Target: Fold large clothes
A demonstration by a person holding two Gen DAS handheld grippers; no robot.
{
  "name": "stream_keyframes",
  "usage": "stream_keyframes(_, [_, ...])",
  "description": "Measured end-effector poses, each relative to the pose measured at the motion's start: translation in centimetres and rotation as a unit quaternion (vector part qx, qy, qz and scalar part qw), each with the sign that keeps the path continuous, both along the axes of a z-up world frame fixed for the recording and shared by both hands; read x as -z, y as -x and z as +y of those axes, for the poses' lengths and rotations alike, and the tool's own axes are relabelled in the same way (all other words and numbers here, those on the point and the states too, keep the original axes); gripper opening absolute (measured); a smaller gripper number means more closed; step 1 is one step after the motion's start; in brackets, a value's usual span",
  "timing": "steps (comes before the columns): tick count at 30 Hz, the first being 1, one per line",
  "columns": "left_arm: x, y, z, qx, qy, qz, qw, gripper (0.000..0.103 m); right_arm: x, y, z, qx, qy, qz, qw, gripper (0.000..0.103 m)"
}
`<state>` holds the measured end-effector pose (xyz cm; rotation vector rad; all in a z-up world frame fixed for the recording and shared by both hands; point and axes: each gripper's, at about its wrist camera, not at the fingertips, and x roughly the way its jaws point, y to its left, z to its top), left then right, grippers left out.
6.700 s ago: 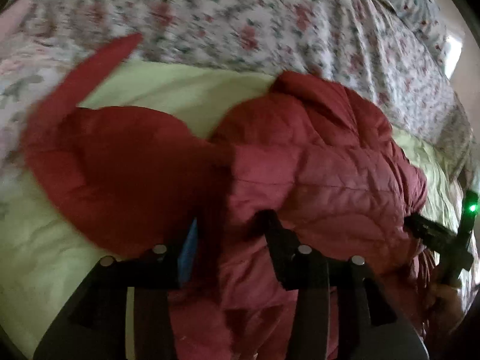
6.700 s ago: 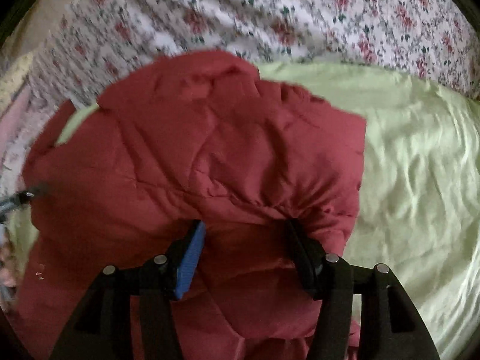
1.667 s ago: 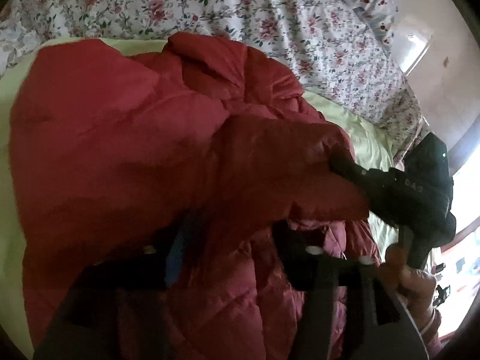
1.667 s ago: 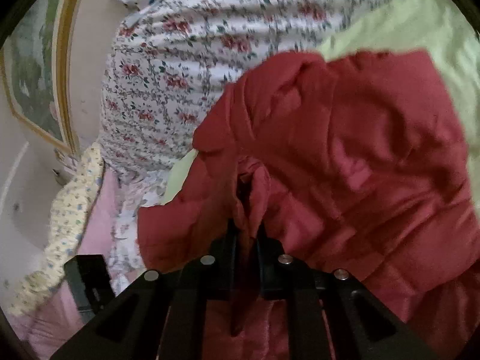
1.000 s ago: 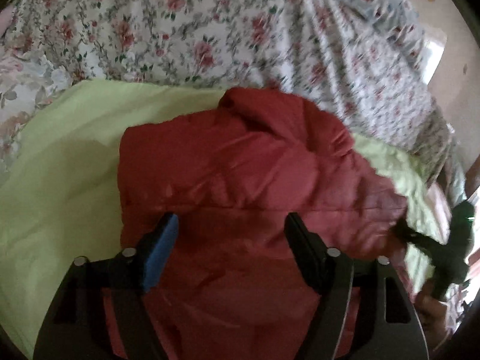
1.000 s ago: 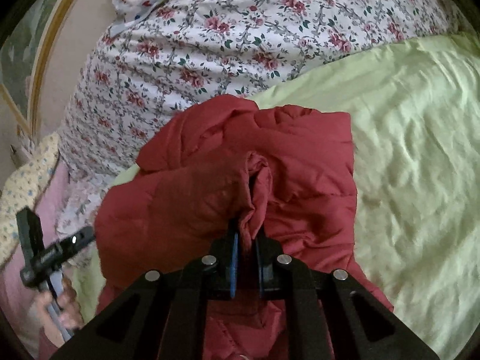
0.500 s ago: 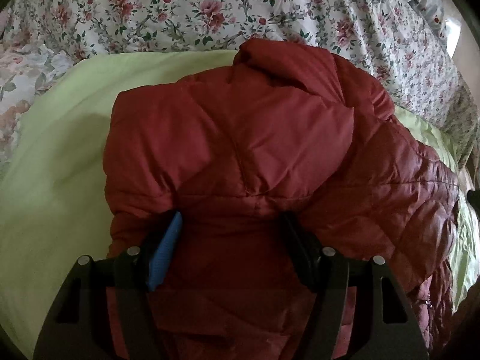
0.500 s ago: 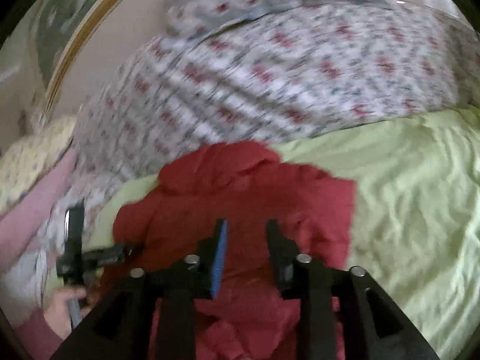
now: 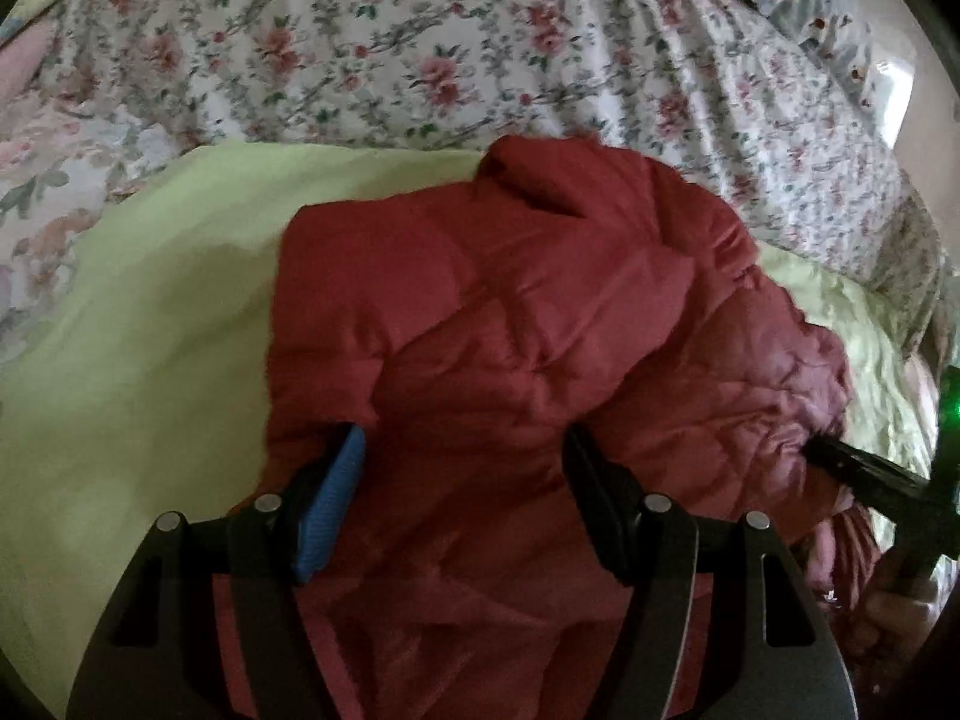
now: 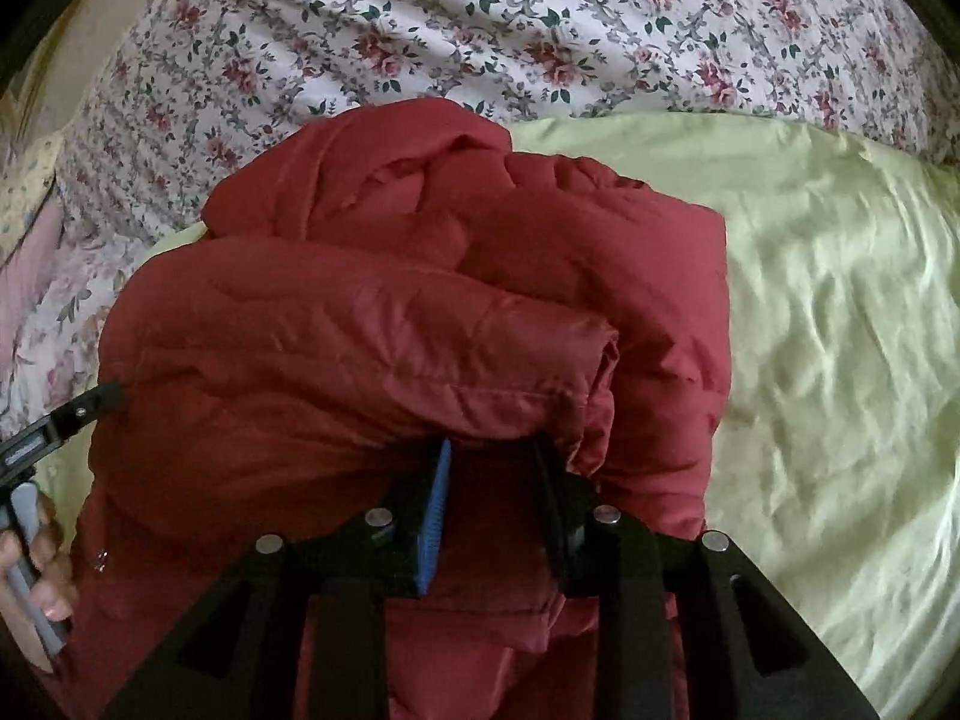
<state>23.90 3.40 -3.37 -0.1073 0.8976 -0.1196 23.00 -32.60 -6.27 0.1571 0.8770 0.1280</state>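
Note:
A red quilted puffer jacket (image 9: 540,324) lies bundled on a light green sheet (image 9: 138,360); it also shows in the right wrist view (image 10: 420,312). My left gripper (image 9: 465,450) is open, its fingers pressed down on the jacket's near part. My right gripper (image 10: 492,450) is open with a narrower gap, its tips under the edge of a folded sleeve roll (image 10: 360,348). The right gripper shows at the jacket's right edge in the left wrist view (image 9: 864,474), and the left gripper shows at its left edge in the right wrist view (image 10: 60,420).
A floral bedspread (image 9: 420,48) rises behind the green sheet, also seen in the right wrist view (image 10: 540,24). Green sheet (image 10: 840,360) spreads to the right of the jacket. A pink cloth (image 10: 30,276) lies at the far left.
My right gripper has let go of the jacket fold it held pinched, opened, and come back down to the sleeve roll. My left gripper stays open on the jacket.

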Motion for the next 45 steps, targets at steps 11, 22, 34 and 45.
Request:
stream_keyframes(11, [3.6,-1.9,-0.3,0.002,-0.024,0.047,0.9986,0.072,0.3,-0.6,-0.5,0.009,-0.021,0.015,1.000,0.026])
stream_keyframes(22, [1.7,0.0,0.0,-0.014,-0.018,0.056,0.9982,0.075,0.2,-0.2,-0.9,0.006,-0.041,0.008,0.999,0.028])
stream_keyframes(34, [0.3,10.1,3.5,-0.056,0.043,0.067,0.9952,0.076,-2.8,4.6,-0.2,0.003,-0.070,-0.013,0.997,0.051])
stream_keyframes(45, [0.6,16.3,7.3,-0.073,0.065,0.076,0.9923,0.076,-3.2,14.6,-0.8,0.000,-0.146,-0.028,0.989,0.069])
